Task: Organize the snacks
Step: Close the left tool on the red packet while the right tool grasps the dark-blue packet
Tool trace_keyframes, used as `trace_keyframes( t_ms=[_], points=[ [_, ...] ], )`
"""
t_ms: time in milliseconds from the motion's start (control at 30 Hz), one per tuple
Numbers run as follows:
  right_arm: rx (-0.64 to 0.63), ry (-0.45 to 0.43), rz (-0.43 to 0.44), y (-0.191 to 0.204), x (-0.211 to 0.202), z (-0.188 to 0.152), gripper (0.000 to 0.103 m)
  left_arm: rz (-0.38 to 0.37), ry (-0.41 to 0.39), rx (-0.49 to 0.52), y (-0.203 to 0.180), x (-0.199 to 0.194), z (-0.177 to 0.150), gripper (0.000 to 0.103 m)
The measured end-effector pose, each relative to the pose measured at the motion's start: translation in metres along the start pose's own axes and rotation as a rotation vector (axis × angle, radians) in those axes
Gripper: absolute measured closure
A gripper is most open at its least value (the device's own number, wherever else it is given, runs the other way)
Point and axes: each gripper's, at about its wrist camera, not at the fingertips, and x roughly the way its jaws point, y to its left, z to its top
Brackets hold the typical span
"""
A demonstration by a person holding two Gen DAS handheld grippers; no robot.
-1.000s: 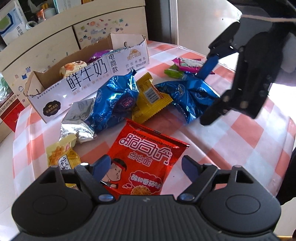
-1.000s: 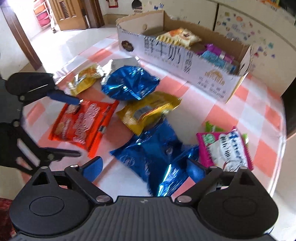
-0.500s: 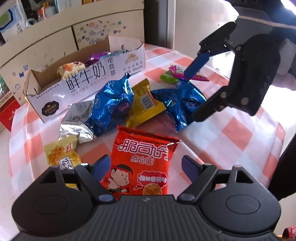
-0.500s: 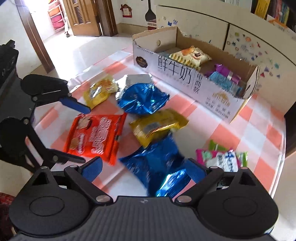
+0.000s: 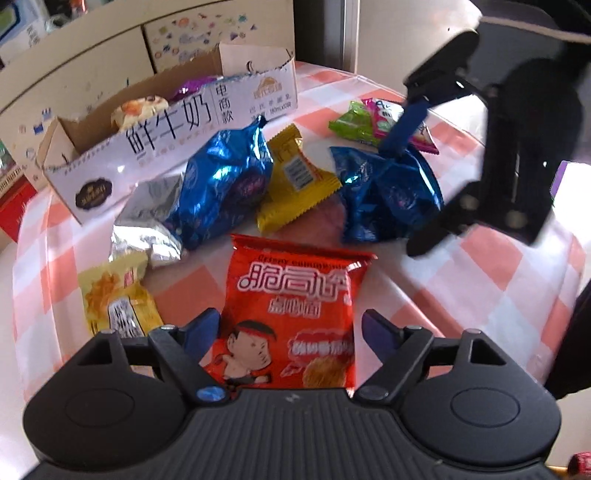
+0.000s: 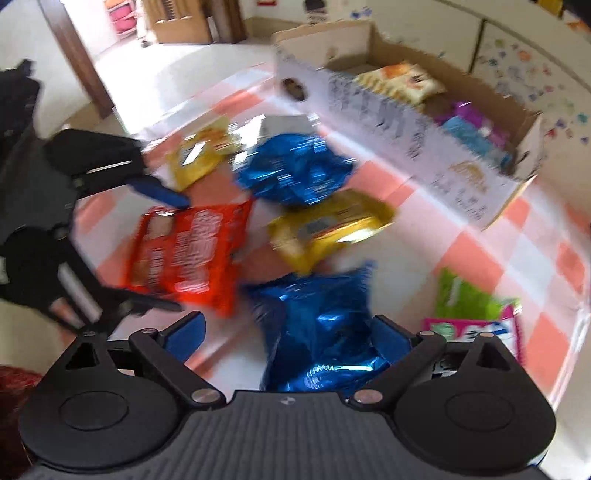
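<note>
Red noodle packet (image 5: 291, 317) half-hidden between wide left gripper (image 5: 291, 332); right gripper (image 6: 288, 332) open, blurred.

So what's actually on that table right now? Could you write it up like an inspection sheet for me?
Surface: table under a pink-and-white checked cloth.
Job's things: cardboard box at the far edge, a few packets already inside; red snack bag, two blue foil bags, yellow packet, silver packet, yellow waffle packet, green and pink packets loose on the cloth.
Clutter: nothing seen beyond the snacks.
Grippers: left gripper open, astride the red snack bag; right gripper open over the nearer blue foil bag.
Cables: nothing seen.
Surroundings: cabinet with stickers behind the box; wooden door.
</note>
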Motion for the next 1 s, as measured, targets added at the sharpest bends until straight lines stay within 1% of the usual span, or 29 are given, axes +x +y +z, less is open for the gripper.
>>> trace_keyframes(
  t_ms=[33, 67, 133, 200, 267, 333, 367, 433, 533, 567, 667, 733, 767, 800, 833, 900, 1000],
  points=[
    [-0.014, 0.007, 0.016, 0.003, -0.002, -0.002, 0.004, -0.011, 0.003, -0.005, 0.001, -0.002, -0.002, 0.02],
    [-0.038, 0.013, 0.015, 0.007, -0.003, -0.004, 0.004, -0.017, 0.002, -0.007, 0.002, -0.004, -0.004, 0.02],
    [-0.059, 0.012, -0.014, 0.01, -0.005, -0.006, 0.004, -0.004, -0.007, -0.008, 0.003, -0.006, -0.005, 0.02],
    [-0.047, 0.001, -0.038, 0.009, -0.004, -0.005, 0.004, 0.002, -0.019, -0.02, 0.005, -0.006, -0.004, 0.02],
    [-0.035, -0.016, -0.087, 0.006, -0.003, -0.003, 0.004, 0.0, -0.03, -0.039, 0.005, -0.004, -0.001, 0.02],
    [-0.022, -0.016, -0.125, 0.001, 0.002, 0.001, 0.004, 0.009, -0.038, -0.027, 0.003, -0.002, 0.001, 0.019],
    [-0.01, -0.013, -0.129, -0.001, 0.004, 0.002, 0.004, 0.015, -0.038, -0.021, 0.002, 0.0, 0.002, 0.019],
    [0.0, -0.001, -0.126, -0.002, 0.009, 0.001, 0.004, 0.024, -0.027, -0.025, 0.0, 0.005, 0.003, 0.019],
    [-0.014, 0.037, -0.146, 0.001, 0.019, -0.001, 0.005, 0.029, -0.002, -0.041, -0.001, 0.015, 0.002, 0.019],
    [-0.023, 0.048, -0.15, 0.002, 0.022, -0.002, 0.005, 0.035, 0.003, -0.034, -0.002, 0.017, 0.002, 0.016],
    [-0.029, 0.066, -0.166, 0.005, 0.029, -0.003, 0.009, 0.038, 0.003, -0.045, -0.002, 0.017, 0.001, 0.015],
    [-0.038, 0.071, -0.174, 0.006, 0.033, -0.004, 0.01, 0.039, 0.003, -0.05, -0.001, 0.018, 0.001, 0.015],
    [-0.045, 0.067, -0.179, 0.008, 0.033, -0.004, 0.011, 0.036, 0.0, -0.051, -0.001, 0.017, 0.0, 0.018],
    [-0.044, 0.062, -0.178, 0.009, 0.032, -0.004, 0.014, 0.028, -0.003, -0.057, -0.001, 0.017, 0.001, 0.024],
    [-0.04, 0.055, -0.177, 0.009, 0.031, -0.003, 0.016, 0.011, -0.005, -0.071, 0.0, 0.016, 0.001, 0.028],
    [-0.036, 0.042, -0.172, 0.01, 0.028, -0.003, 0.025, 0.007, -0.004, -0.071, -0.001, 0.014, 0.001, 0.033],
    [-0.041, 0.04, -0.167, 0.012, 0.026, -0.003, 0.027, 0.002, 0.0, -0.078, -0.001, 0.013, 0.001, 0.034]
  ],
)
